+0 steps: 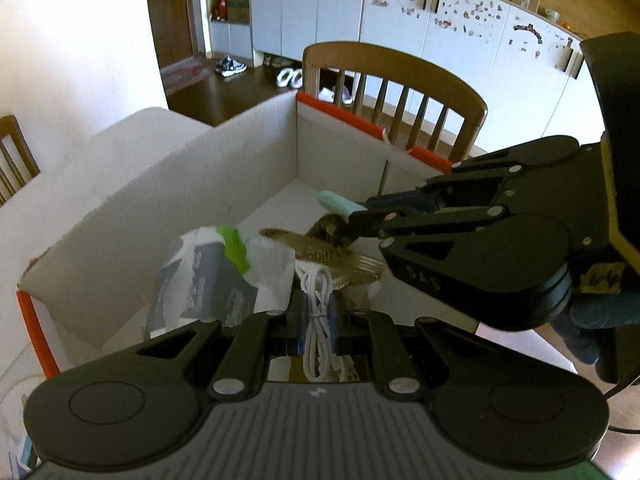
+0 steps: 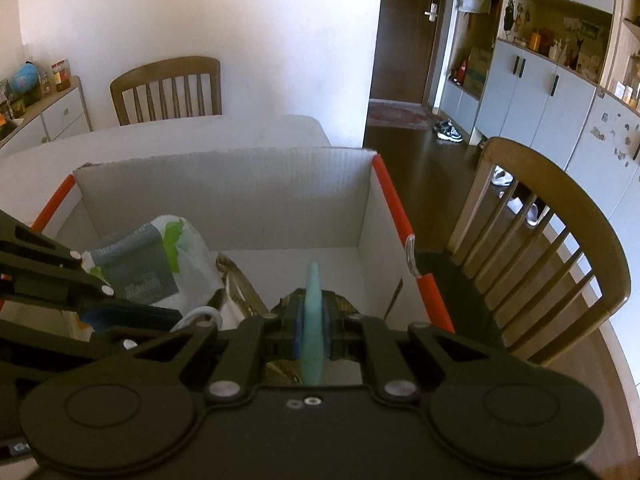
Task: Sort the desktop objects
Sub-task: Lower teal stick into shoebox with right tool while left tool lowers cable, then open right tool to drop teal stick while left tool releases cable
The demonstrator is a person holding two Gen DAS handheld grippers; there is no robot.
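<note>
**Deposit stage: both grippers loaded above the box**

Current step. The left gripper point(image 1: 318, 312) is clamped narrow on a coiled white charging cable point(image 1: 316, 332); the coil hangs between its blue pads. The right gripper point(image 2: 312, 332) is clamped narrow on a flat pale-teal plastic piece point(image 2: 313, 320), held edge-on between its pads. Both point down into the white corrugated cardboard box with orange-taped corners point(image 2: 240, 188), which stands on the white table point(image 2: 200, 128).

Contents already in the box: a white plastic bag with green and grey print point(image 2: 160, 256) at the left side, and a gold patterned folding fan point(image 1: 320, 250) in the middle of the floor.

Judgement. The task appears to be at the drop-off of two carried items. The next move calls for lowering each gripper inside the walls, then parting the pads over bare floor. The two grippers sit close together, so a staggered release looks safer. The cable may catch on a pad.
</note>
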